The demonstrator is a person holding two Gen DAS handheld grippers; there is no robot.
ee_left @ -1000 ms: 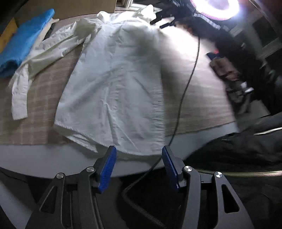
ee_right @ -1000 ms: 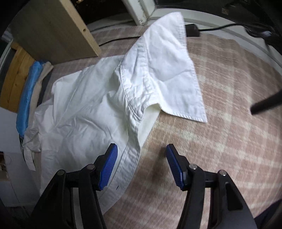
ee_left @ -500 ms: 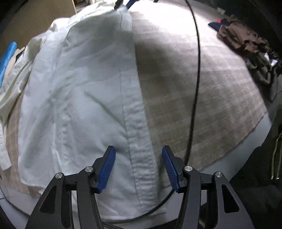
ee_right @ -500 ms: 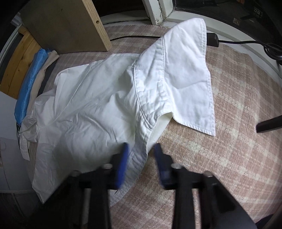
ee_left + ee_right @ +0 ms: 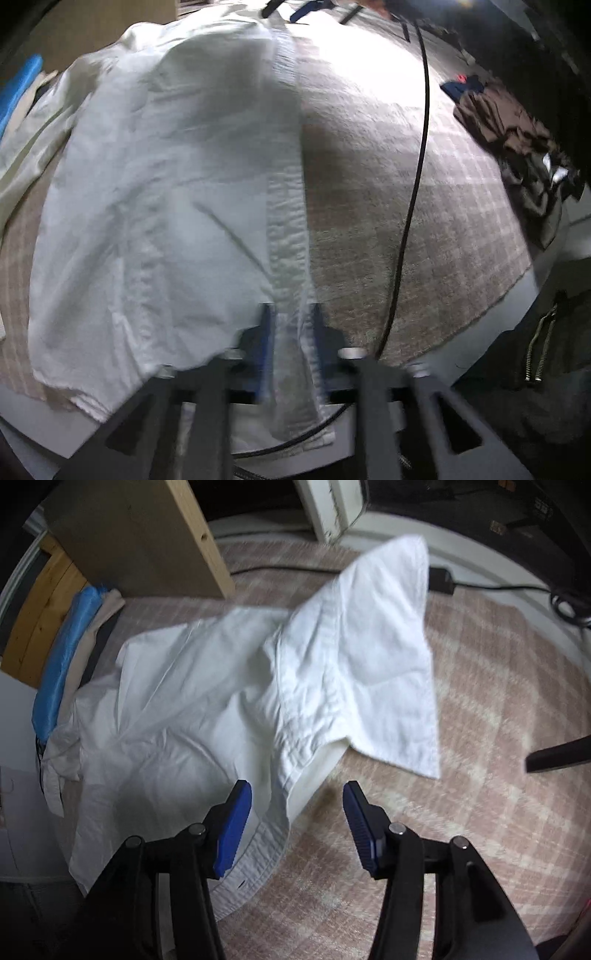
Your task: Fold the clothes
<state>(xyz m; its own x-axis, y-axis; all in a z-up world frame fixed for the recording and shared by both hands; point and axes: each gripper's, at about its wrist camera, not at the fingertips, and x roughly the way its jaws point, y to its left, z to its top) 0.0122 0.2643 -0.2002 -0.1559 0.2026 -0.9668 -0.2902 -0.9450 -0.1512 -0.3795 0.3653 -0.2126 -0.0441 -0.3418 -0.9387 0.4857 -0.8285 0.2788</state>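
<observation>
A white shirt (image 5: 166,184) lies spread on a plaid cloth (image 5: 406,221). Its button placket (image 5: 286,206) runs down the middle of the left wrist view. My left gripper (image 5: 291,332) is blurred and stands at the hem end of the placket. Its jaws are opening slightly, while the blue pads still pinch the placket fabric between them. In the right wrist view the shirt (image 5: 184,701) has a turned-over flap (image 5: 376,646) near the collar. My right gripper (image 5: 297,812) hovers over the shirt's front edge, jaws opening wide, and its pads do not touch the fabric under them.
A black cable (image 5: 417,166) crosses the cloth right of the shirt, with a plug (image 5: 439,579) at the back. Dark clothes (image 5: 517,140) lie at the far right. A blue folded cloth (image 5: 59,664) and a wooden board (image 5: 147,535) sit at the left.
My left gripper came in from the table edge over the shirt's hem, and its jaws narrowed onto the placket. My right gripper closed almost fully, then opened again in place.
</observation>
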